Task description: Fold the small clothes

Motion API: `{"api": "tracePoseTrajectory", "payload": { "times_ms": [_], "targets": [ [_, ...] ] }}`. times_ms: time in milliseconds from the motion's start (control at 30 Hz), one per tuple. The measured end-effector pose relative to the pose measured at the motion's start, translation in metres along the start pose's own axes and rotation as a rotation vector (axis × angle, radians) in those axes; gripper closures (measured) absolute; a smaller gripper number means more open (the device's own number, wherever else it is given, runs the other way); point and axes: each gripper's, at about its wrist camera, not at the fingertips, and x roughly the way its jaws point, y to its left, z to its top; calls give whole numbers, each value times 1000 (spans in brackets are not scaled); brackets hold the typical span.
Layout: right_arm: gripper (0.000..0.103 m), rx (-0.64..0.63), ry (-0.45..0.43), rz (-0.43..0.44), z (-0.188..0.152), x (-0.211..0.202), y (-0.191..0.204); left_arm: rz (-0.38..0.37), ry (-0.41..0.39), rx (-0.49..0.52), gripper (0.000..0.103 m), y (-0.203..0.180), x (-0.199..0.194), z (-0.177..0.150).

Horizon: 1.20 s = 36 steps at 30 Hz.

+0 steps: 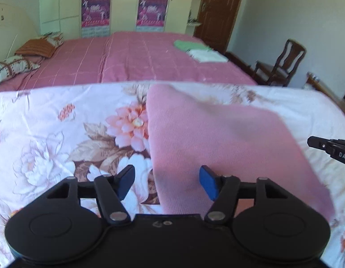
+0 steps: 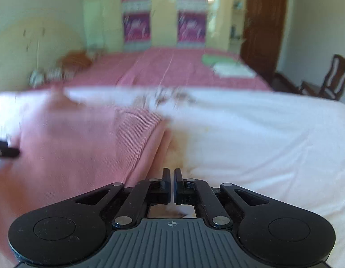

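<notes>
The left gripper [image 1: 167, 182] stands wide open, its blue pads [image 1: 208, 182] spread with nothing between them; its right pad hangs over the near part of the pink cloth [image 1: 228, 138] and its left pad over the floral sheet [image 1: 60, 134], and whether either touches the fabric cannot be told. The pink cloth lies flat on the floral sheet, reaching from near the sheet's far edge down toward its near edge. The right gripper [image 2: 172, 184] has its jaws drawn almost together, only a thin slit left, and holds nothing (it sits just beside the cloth's right edge). Beyond, folded green and white clothes [image 1: 200, 51] rest near the right edge of the pink bed [image 1: 132, 62].
</notes>
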Motion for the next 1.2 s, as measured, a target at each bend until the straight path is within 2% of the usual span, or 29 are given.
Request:
{"api": "tracePoseTrajectory", "payload": {
  "times_ms": [67,133,167,200,233,267,333,367,400,467,567,600,633,667,700,733,833,900,933,967,1000,1033,1067,1100,1200],
  "targets": [
    [103,54,-48,86,4,-31,-6,-21,1,0,41,1,-7,-5],
    [99,69,-38,154,4,-48,-5,-21,45,36,40,-5,0,-14],
    [83,88,-23,187,1,-54,-4,12,56,60,38,-8,5,-18],
    [72,106,-10,211,-3,-58,-3,28,49,64,37,-9,8,-23],
    [70,115,-4,231,-10,-62,-1,32,42,42,35,-8,10,-24],
    [75,106,7,252,-19,-65,4,35,40,14,34,-6,11,-25],
    [99,44,80,200,-36,-53,14,27,38,-7,36,-3,6,-25],
    [99,56,122,178,-45,-45,13,4,29,-22,45,-1,-2,-26],
    [99,100,114,186,-47,-46,7,-28,13,-37,47,1,-14,-28],
    [99,128,92,160,-40,-60,4,-51,-11,-47,42,1,-34,-36],
    [98,156,10,248,-36,-94,6,-54,20,-15,28,-9,-40,-55],
    [97,149,6,263,-38,-98,9,-46,49,2,27,-12,-35,-63],
    [97,121,20,251,-43,-96,15,-20,84,22,27,-15,-30,-71],
    [97,65,81,206,-52,-85,23,5,100,47,26,-18,-26,-82],
    [98,30,166,169,-61,-72,27,15,75,54,26,-19,-29,-90],
    [98,34,154,177,-70,-71,25,21,72,46,26,-20,-32,-93],
    [97,75,153,166,-63,-84,19,17,50,24,31,-22,-54,-91],
    [97,68,62,172,-56,-110,18,16,36,26,26,-24,-60,-92],
    [91,71,39,183,-54,-116,17,39,63,35,26,-25,-55,-93],
    [79,87,29,194,-55,-118,15,66,94,40,23,-26,-49,-96],
    [75,110,32,195,-58,-114,13,76,99,30,21,-25,-43,-99],
    [73,122,59,190,-64,-105,12,87,95,11,18,-25,-44,-100],
    [73,112,152,170,-72,-87,12,103,104,-14,18,-25,-47,-98],
    [71,112,186,176,-78,-79,12,114,96,-22,20,-28,-54,-97],
    [71,169,112,204,-73,-94,10,142,60,-3,14,-35,-75,-105]
  ]
}}
